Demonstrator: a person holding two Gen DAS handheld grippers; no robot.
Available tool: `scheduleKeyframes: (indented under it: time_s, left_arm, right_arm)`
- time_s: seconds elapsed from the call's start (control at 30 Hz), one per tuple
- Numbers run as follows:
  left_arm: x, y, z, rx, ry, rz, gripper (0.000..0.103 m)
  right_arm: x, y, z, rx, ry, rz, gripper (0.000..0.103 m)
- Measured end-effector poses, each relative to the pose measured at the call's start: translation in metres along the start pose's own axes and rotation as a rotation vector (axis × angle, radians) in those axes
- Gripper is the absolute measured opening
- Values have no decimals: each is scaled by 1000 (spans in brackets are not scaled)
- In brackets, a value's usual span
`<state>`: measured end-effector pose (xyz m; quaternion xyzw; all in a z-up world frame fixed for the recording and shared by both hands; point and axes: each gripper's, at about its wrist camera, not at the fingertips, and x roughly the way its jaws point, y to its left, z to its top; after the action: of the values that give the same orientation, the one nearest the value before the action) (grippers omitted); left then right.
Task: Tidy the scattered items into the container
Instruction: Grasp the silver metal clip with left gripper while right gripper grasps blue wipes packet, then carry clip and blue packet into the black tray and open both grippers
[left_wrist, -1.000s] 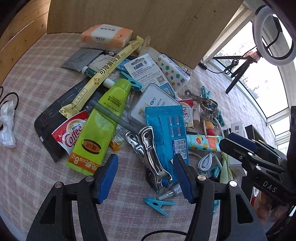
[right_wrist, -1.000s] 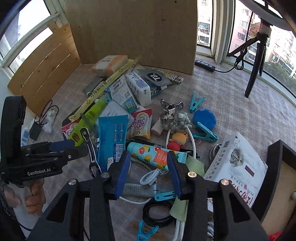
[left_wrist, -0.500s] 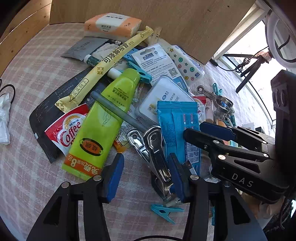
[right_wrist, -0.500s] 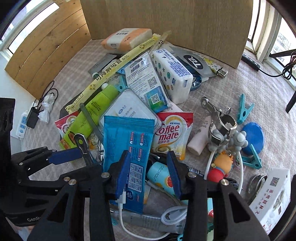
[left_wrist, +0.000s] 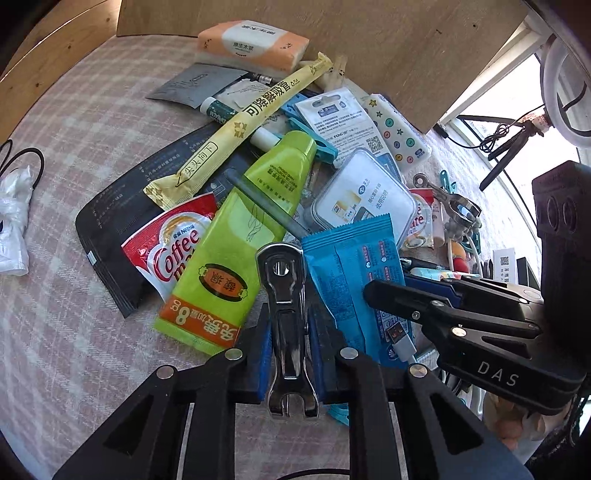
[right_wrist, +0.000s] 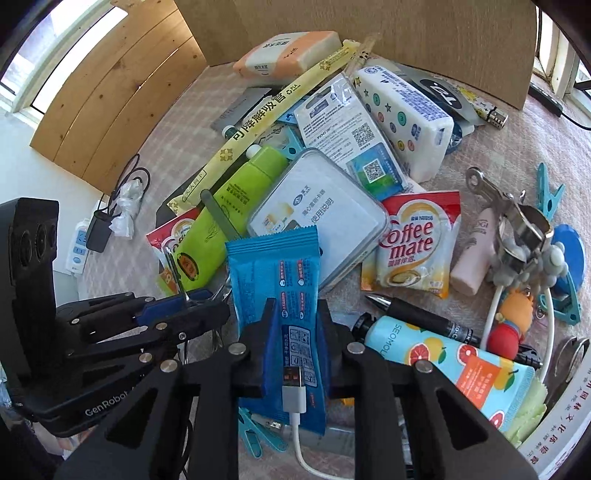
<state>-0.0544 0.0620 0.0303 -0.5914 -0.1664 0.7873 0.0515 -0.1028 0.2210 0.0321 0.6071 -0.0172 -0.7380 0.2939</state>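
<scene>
Left wrist view: left gripper (left_wrist: 291, 343) closing, pads clamping the metal clip (left_wrist: 290, 325). Right gripper (right_wrist: 295, 332) closing, pinching the blue packet (right_wrist: 280, 280).

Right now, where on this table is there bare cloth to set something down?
Bare checked cloth lies left of the black pouch, reaching the white plastic wad. A smaller patch lies left of the grey sachet. From the green tube rightward, items overlap.

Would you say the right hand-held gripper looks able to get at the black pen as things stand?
Probably not right away: the right hand-held gripper is closing on the blue packet, so it is occupied. The black pen lies uncovered just beside it, next to the citrus-print tube, so its way looks free.
</scene>
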Motion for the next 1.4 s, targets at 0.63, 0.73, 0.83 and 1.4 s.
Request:
scheduleKeyframes:
  time_s: [0.63,0.73,0.83,1.4]
  left_arm:
    - [-35,2,0,0,-97,-2,16]
    - [-46,1,2,0,-123,-4,16]
    - [-54,-1,4,-1,-142,-6,16]
    - [-77,-116,3,214,-143,-133,16]
  right_arm:
    - [-35,9,-5,62,-124,43,3]
    - [-52,6,-4,77,-155,44,3]
    - [-61,8,-3,96,-188,39,3]
    - [-168,-48,-57,268,-413,-83,3]
